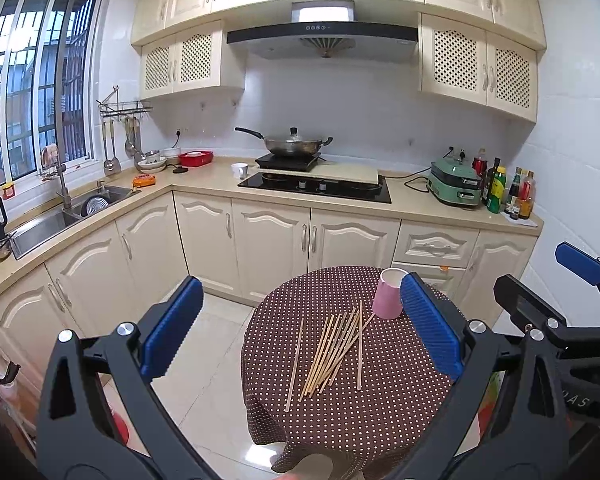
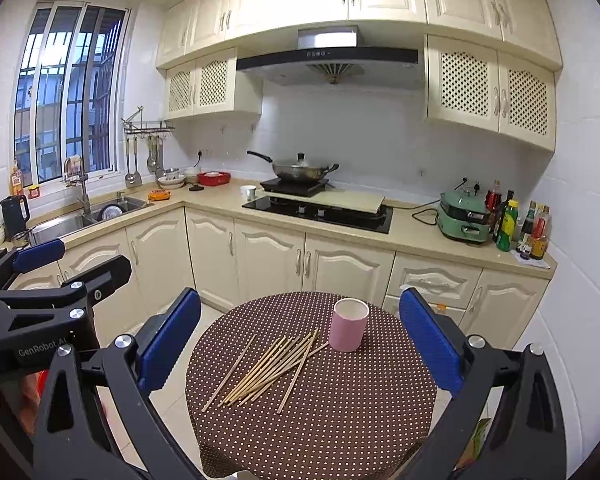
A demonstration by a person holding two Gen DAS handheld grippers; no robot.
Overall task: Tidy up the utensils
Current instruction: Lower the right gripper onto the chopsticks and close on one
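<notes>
Several wooden chopsticks (image 1: pixel 334 350) (image 2: pixel 270 366) lie in a loose pile on a round table with a brown dotted cloth (image 1: pixel 364 416) (image 2: pixel 340 420). A pink cup (image 1: pixel 388 294) (image 2: pixel 349 324) stands upright just behind and to the right of them. My left gripper (image 1: pixel 300 320) hovers open above the table's near left side, nothing between its blue pads (image 1: pixel 168 332). My right gripper (image 2: pixel 300 336) is also open and empty, held above the table's near edge. In the left wrist view the right gripper (image 1: pixel 540 280) shows at the right edge; in the right wrist view the left gripper (image 2: pixel 72 260) shows at the left.
A kitchen counter (image 1: pixel 204 186) runs behind the table, with a sink (image 1: pixel 60 216) at left, a hob with a lidded wok (image 1: pixel 292 144), a green cooker (image 1: pixel 456 184) and bottles (image 1: pixel 512 194) at right. White tiled floor (image 1: pixel 212 360) lies left of the table.
</notes>
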